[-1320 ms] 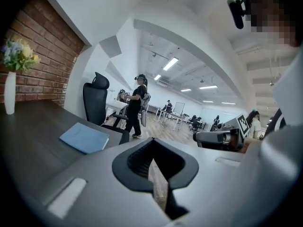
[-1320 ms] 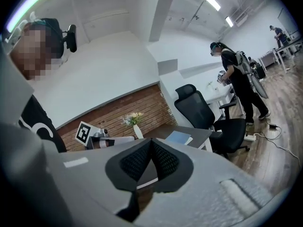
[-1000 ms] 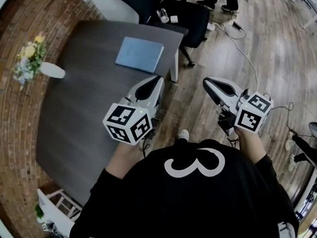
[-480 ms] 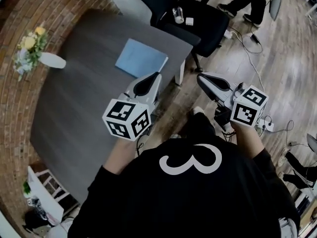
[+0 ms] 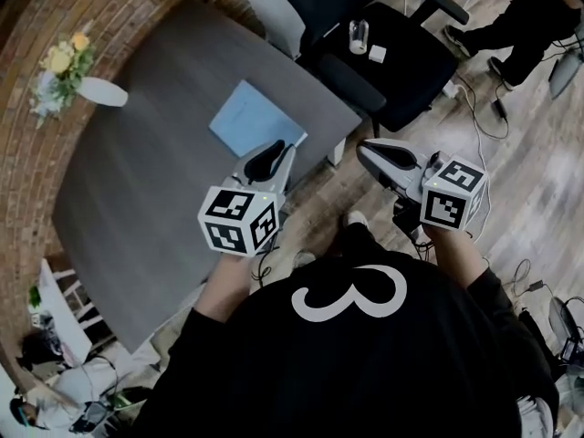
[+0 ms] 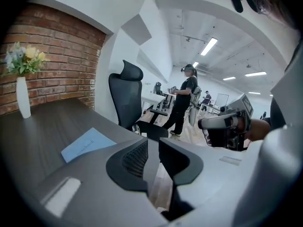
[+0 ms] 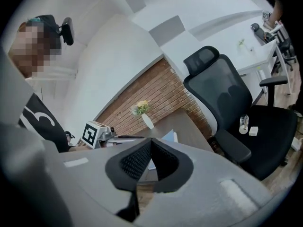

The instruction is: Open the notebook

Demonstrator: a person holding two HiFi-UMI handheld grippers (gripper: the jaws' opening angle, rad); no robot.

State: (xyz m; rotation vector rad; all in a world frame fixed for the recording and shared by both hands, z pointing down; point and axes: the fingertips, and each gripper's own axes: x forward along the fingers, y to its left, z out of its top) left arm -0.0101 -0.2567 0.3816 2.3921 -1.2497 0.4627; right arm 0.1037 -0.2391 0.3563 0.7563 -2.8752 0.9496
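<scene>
The notebook (image 5: 253, 120), thin with a light blue cover, lies closed near the corner of the dark grey table (image 5: 137, 181); in the left gripper view the notebook (image 6: 87, 144) sits left of and beyond the jaws. My left gripper (image 5: 271, 156) hovers just short of the notebook's near edge. Its jaws are opening, with a narrow gap and nothing between them (image 6: 152, 143). My right gripper (image 5: 367, 151) is off the table's edge, over the wooden floor, its jaws shut and empty (image 7: 150, 141). A sliver of the notebook (image 7: 169, 136) shows past them.
A white vase of flowers (image 5: 78, 85) stands at the table's far left by the brick wall. A black office chair (image 5: 401, 53) with a small bottle (image 5: 358, 35) on its seat stands beyond the table corner. Cables lie on the floor; a person (image 6: 182, 103) stands farther off.
Both grippers have moved forward toward the table's corner. The left one's tip is now close to the notebook's near edge. The right one is nearer the table edge.
</scene>
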